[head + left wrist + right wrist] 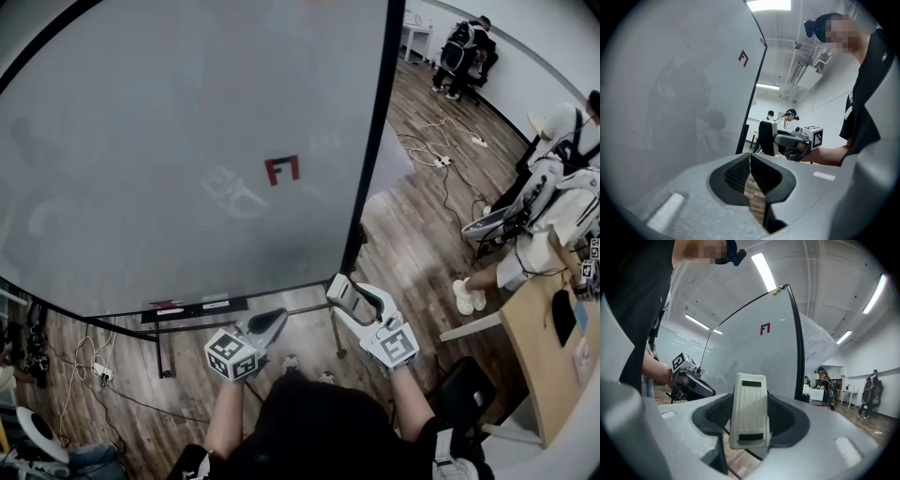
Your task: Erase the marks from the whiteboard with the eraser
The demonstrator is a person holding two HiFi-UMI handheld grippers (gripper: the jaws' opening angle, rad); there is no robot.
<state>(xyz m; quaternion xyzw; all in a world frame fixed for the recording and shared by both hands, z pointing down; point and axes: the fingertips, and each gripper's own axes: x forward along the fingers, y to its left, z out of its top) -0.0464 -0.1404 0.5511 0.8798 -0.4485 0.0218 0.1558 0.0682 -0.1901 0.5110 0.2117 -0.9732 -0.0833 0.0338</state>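
Observation:
A large whiteboard (187, 141) on a black frame stands in front of me, with a small red mark (281, 170) near its middle right; the same red mark (743, 58) shows in the left gripper view and the red mark (764, 328) in the right gripper view. My right gripper (344, 292) is shut on a pale cream eraser (749, 409), held below the board's lower right corner and apart from the board. My left gripper (272, 322) is shut with nothing in it (750, 161), low beside the right one.
The board's tray (192, 308) holds a small red item. Cables (441, 159) run over the wooden floor at right. A seated person (539, 220) and a wooden table (544, 347) are at right; another person (464, 52) is far back.

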